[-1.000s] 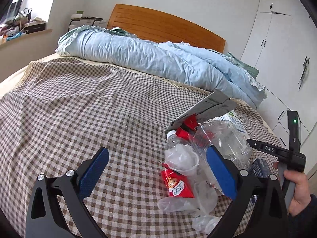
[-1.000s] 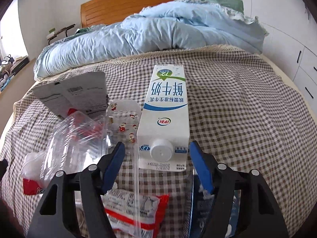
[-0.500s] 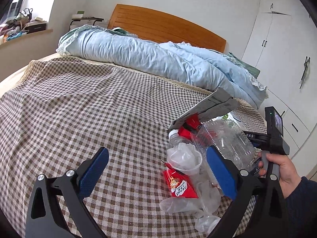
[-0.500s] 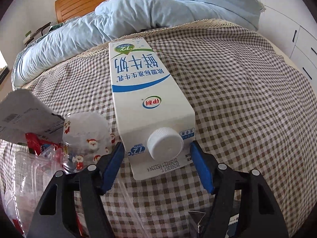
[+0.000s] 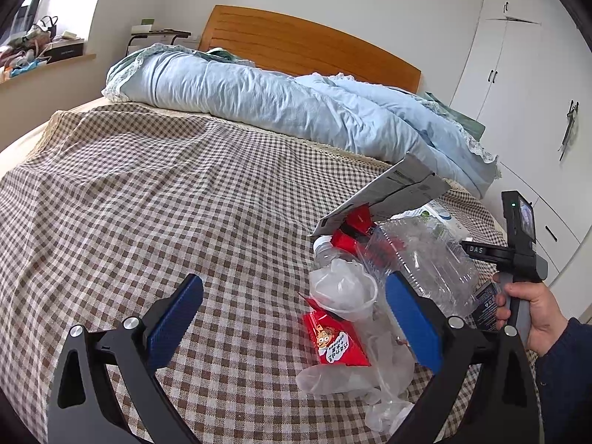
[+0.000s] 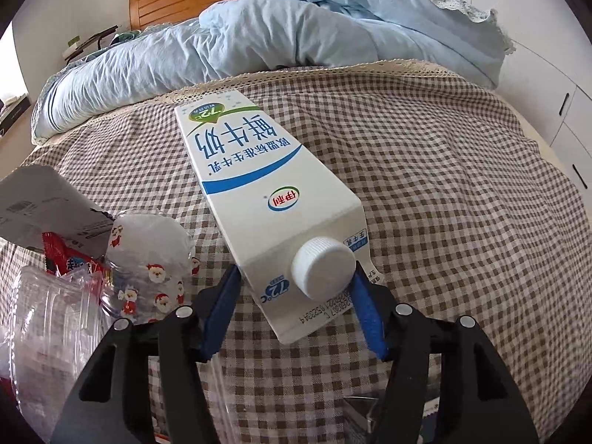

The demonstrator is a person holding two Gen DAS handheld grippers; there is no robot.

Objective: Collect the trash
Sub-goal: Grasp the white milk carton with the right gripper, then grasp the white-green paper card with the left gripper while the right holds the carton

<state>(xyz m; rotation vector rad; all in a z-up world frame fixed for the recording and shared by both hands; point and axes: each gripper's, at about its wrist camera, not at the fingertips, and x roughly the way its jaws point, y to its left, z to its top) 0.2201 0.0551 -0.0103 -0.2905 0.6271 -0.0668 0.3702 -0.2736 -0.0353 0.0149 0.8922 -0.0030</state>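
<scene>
A white milk carton (image 6: 266,199) with a white cap lies on the checked bedspread (image 6: 462,192), cap end toward me. My right gripper (image 6: 296,277) has closed its blue pads on the carton's cap end. A clear cup with Santa prints (image 6: 148,259), a clear plastic box (image 6: 48,325) and a red wrapper (image 6: 66,259) lie to its left. In the left wrist view my left gripper (image 5: 292,314) is open and empty above the bedspread (image 5: 148,203), beside a trash pile: a red wrapper (image 5: 333,340), a crumpled clear cup (image 5: 344,288), a clear plastic box (image 5: 429,259) and a grey card (image 5: 392,188).
A rumpled light-blue duvet (image 5: 277,107) lies along the wooden headboard (image 5: 307,48). White wardrobes (image 5: 518,74) stand at the right. A cluttered windowsill (image 5: 33,51) is at the far left. The person's right hand (image 5: 536,314) holds the other gripper's handle.
My right gripper moved forward onto the milk carton and its pads closed on the cap end. My left gripper stayed open and nearly still.
</scene>
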